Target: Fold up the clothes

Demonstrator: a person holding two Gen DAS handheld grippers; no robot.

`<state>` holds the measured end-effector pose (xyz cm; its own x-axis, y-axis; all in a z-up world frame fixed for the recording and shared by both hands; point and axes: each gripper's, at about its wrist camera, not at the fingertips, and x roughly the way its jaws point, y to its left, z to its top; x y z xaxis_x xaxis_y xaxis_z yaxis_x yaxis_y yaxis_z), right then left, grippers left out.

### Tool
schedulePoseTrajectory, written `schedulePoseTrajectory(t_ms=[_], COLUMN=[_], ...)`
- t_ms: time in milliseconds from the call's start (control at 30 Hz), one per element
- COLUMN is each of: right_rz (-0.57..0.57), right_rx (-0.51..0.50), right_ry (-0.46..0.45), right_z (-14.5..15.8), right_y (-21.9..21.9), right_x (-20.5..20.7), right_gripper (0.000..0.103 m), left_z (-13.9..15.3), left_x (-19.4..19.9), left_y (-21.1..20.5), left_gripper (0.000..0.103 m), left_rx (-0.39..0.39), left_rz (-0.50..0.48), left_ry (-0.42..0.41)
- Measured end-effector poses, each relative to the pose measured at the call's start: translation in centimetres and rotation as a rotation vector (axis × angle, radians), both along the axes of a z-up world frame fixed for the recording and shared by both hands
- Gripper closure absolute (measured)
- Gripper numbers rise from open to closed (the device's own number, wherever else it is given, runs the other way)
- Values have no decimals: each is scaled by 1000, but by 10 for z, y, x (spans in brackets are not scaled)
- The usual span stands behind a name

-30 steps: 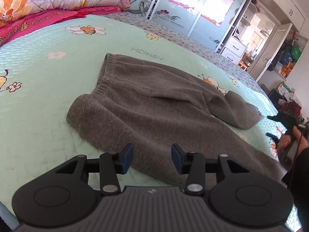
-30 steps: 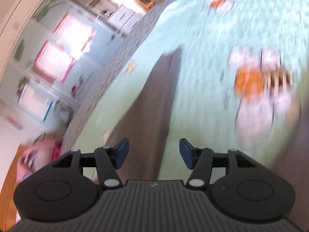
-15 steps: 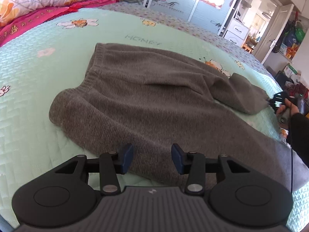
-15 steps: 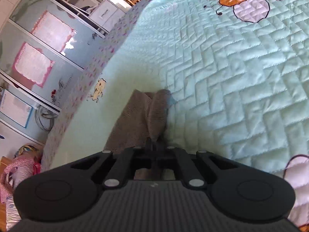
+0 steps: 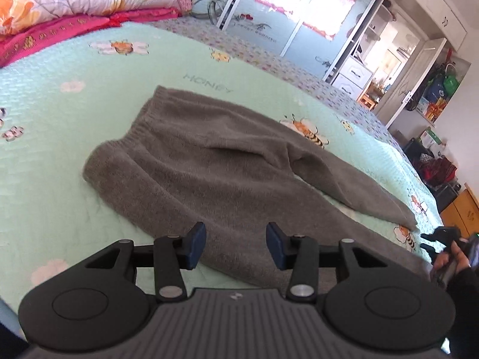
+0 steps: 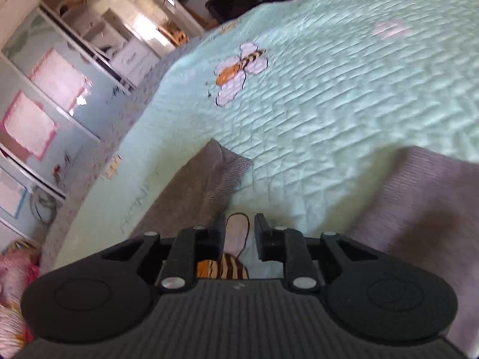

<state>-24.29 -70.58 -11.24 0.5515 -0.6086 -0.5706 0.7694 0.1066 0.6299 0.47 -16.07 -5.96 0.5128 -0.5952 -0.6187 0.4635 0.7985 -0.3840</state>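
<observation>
Grey knit trousers point(image 5: 209, 164) lie spread on the bed point(image 5: 74, 113), on a mint-green quilt printed with bees. Waistband point(image 5: 140, 125) sits at the far left; the two legs run toward the right. The far leg point(image 5: 353, 185) angles away from the near one, its cuff point(image 6: 230, 164) lying flat on the quilt with a strip of green showing between the legs. Not yet folded; this looks like the laying-out step, legs straightened so one can go over the other.

Left hand-held gripper point(image 5: 236, 243) hovers over the near edge of the trousers, blue pads apart, nothing between them. It sits low and near the hem side, probably waiting to pinch that edge once the far leg is settled.

Right hand-held gripper point(image 6: 239, 236) is just near of the far leg's cuff, jaws opening, only quilt and a printed bee visible in the gap; no cloth between them. In the left wrist view the person's hand point(image 5: 449, 257) holding it shows at the right edge, just beyond the cuff end. The view is motion-blurred.

Judgement: the cuff lies free on the quilt. The soft knit will drape and drag, so a corner grip seems best.
</observation>
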Motion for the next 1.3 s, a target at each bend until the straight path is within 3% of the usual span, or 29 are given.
schedulePoseTrajectory(t_ms=[133, 200, 233, 333, 467, 533, 567, 600, 833, 933, 1033, 1100, 1300], right_rz=[48, 56, 47, 24, -8, -6, -2, -1, -87, -53, -32, -40, 45], right_rx=[-15, -1, 20, 89, 102, 102, 107, 109, 86, 108, 94, 97, 33], right_ry=[-20, -22, -17, -18, -63, -67, -59, -60, -111, -106, -118, -157, -310], right_z=[15, 18, 15, 0, -18, -20, -21, -21, -26, -38, -30, -22, 2], right_y=[14, 10, 2, -23, -50, -58, -63, -68, -100, -103, -89, -71, 18], right_x=[5, 17, 26, 47, 62, 66, 67, 65, 19, 10, -2, -18, -72], right_gripper=[72, 53, 50, 49, 49, 57, 81, 98, 99, 98, 82, 66, 63], left_z=[1, 2, 2, 2, 0, -3, -4, -4, -7, -9, -10, -10, -11], left_x=[3, 4, 4, 6, 11, 9, 8, 8, 8, 4, -1, -2, 3], left_y=[6, 6, 5, 0, -8, -11, -12, -12, -13, -17, -22, -21, -4], left_gripper=[54, 54, 54, 54, 54, 54, 54, 54, 54, 54, 54, 54, 54], left_rx=[1, 1, 6, 27, 40, 51, 57, 60, 84, 89, 91, 85, 53], left_rz=[31, 41, 40, 32, 29, 23, 20, 17, 27, 13, -11, -10, 59], left_ry=[20, 30, 30, 32, 26, 35, 40, 44, 39, 43, 45, 44, 69])
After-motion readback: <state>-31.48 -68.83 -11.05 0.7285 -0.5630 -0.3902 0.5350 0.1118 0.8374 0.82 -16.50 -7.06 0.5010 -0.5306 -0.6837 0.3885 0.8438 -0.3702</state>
